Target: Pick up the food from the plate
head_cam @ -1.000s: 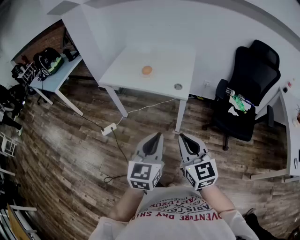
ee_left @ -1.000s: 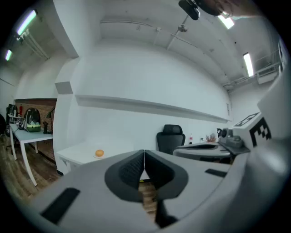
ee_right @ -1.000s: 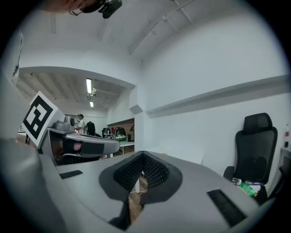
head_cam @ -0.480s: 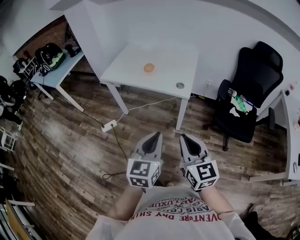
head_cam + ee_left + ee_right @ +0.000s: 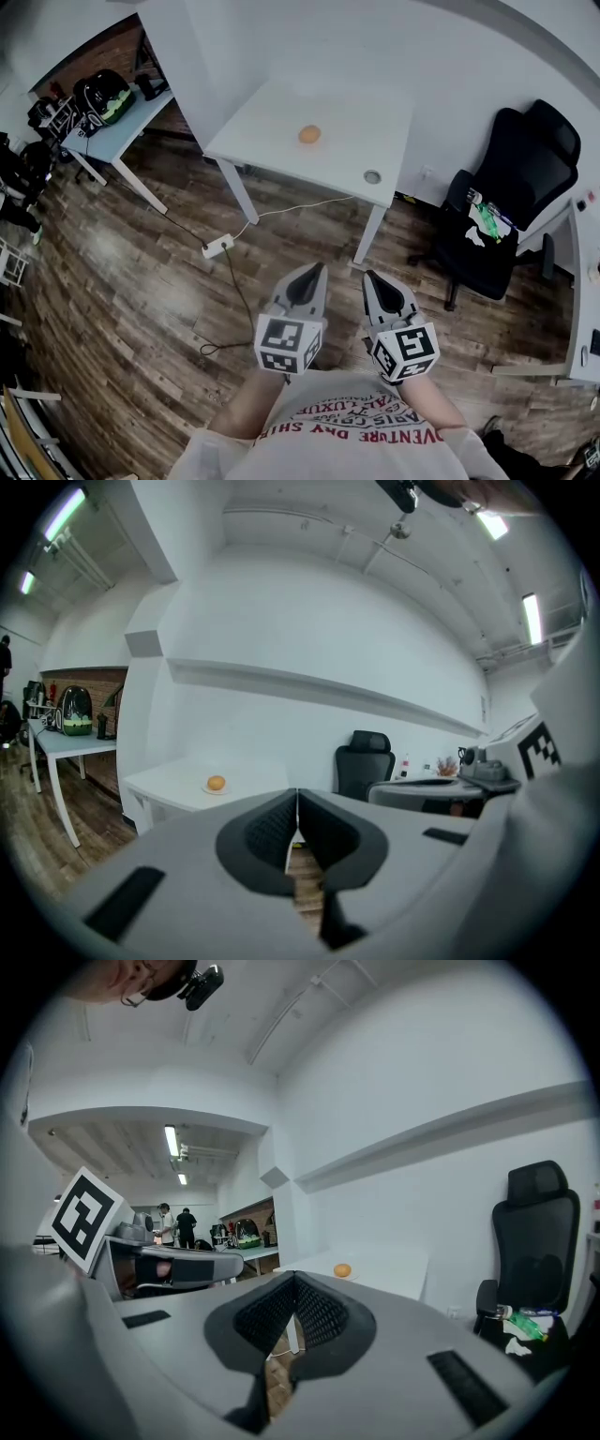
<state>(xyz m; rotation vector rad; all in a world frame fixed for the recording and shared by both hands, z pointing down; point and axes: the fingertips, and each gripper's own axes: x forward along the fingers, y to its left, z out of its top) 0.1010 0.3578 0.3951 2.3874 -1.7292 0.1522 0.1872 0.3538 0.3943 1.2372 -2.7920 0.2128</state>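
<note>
Head view: round orange food (image 5: 309,134) on white plate (image 5: 309,141).

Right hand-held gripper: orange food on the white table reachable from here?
Probably not yet. The right hand-held gripper is shut, and a stretch of floor separates it from the table with the food; nothing blocks the approach.

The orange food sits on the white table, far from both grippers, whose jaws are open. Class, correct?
No: the gripper views show the left gripper and right gripper jaws shut. The orange food does sit on the white table, far away.
</note>
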